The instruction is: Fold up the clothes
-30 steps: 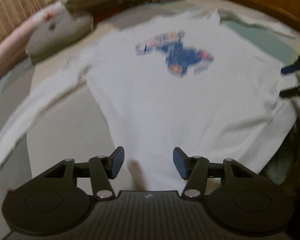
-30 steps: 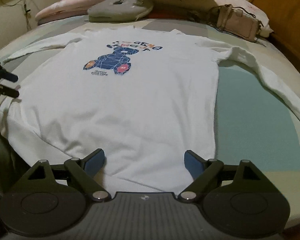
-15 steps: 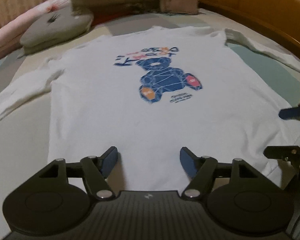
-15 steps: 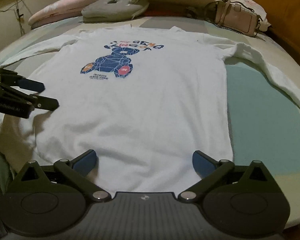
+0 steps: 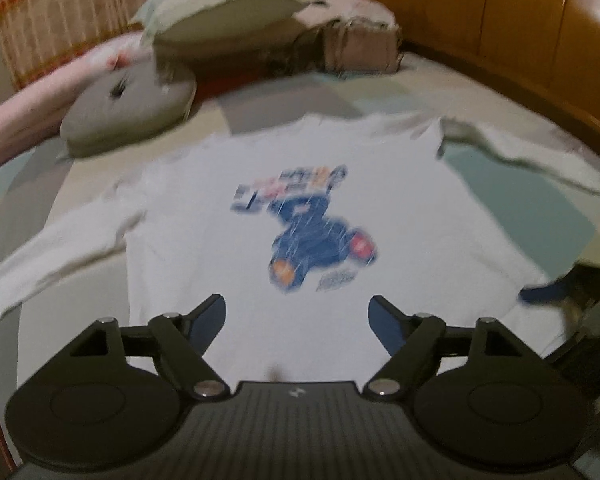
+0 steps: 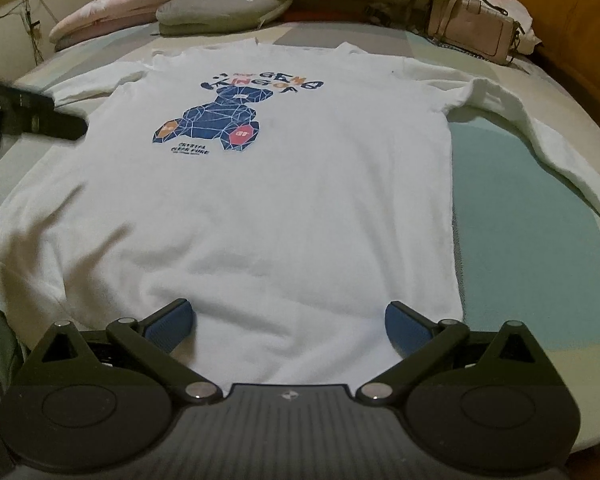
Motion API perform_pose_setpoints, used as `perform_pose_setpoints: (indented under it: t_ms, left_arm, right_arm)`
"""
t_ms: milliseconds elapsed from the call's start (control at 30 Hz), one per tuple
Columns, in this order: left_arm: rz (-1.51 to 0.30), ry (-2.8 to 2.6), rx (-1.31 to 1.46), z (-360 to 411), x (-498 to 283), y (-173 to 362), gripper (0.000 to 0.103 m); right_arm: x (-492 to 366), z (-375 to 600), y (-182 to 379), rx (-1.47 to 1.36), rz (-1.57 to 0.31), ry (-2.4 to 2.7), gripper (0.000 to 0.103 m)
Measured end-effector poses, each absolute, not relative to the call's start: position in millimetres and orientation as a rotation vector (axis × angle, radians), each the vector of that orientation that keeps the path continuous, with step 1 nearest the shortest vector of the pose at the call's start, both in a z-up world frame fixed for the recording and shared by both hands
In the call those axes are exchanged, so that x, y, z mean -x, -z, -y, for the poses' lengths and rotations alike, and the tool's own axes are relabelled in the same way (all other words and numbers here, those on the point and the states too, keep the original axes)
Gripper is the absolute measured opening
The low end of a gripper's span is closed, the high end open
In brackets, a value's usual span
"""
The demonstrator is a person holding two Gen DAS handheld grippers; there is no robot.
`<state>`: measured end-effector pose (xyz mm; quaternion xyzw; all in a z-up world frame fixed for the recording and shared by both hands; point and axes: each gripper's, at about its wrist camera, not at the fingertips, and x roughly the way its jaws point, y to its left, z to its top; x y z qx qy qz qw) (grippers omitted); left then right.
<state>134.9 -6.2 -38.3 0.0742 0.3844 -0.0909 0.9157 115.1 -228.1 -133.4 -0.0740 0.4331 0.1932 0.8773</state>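
1. The white shirt point(image 6: 260, 208) lies flat, print side up, across the middle of the frame on the bed point(image 6: 520, 240), both sleeves spread outward. Laid out like this, every edge is reachable for a fold.
2. My right hand-held gripper point(image 6: 288, 320) sits at the bottom of the frame over the hem, fingers spread wide, gripping nothing.
3. My left hand-held gripper point(image 5: 296, 320) is likewise released, low in its blurred view over the lower shirt; it also shows at the left edge of the right view.
4. A handbag point(image 6: 472, 32) and pillows point(image 6: 220, 8) sit at the top, clear of the shirt.
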Motion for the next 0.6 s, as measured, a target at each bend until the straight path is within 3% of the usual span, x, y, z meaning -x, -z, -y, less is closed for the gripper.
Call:
perform_pose_setpoints:
  t_ms: [433, 600]
  left_arm:
    - [-0.793, 0.080, 0.033, -53, -98, -3, 0.083]
    - [-0.749, 0.059, -0.046, -44, -109, -26, 0.089]
  right_arm:
    - [-128, 217, 129, 0.142, -1.009, -0.317, 0.103]
    - [-126, 218, 130, 0.136, -1.001, -0.317, 0.103]
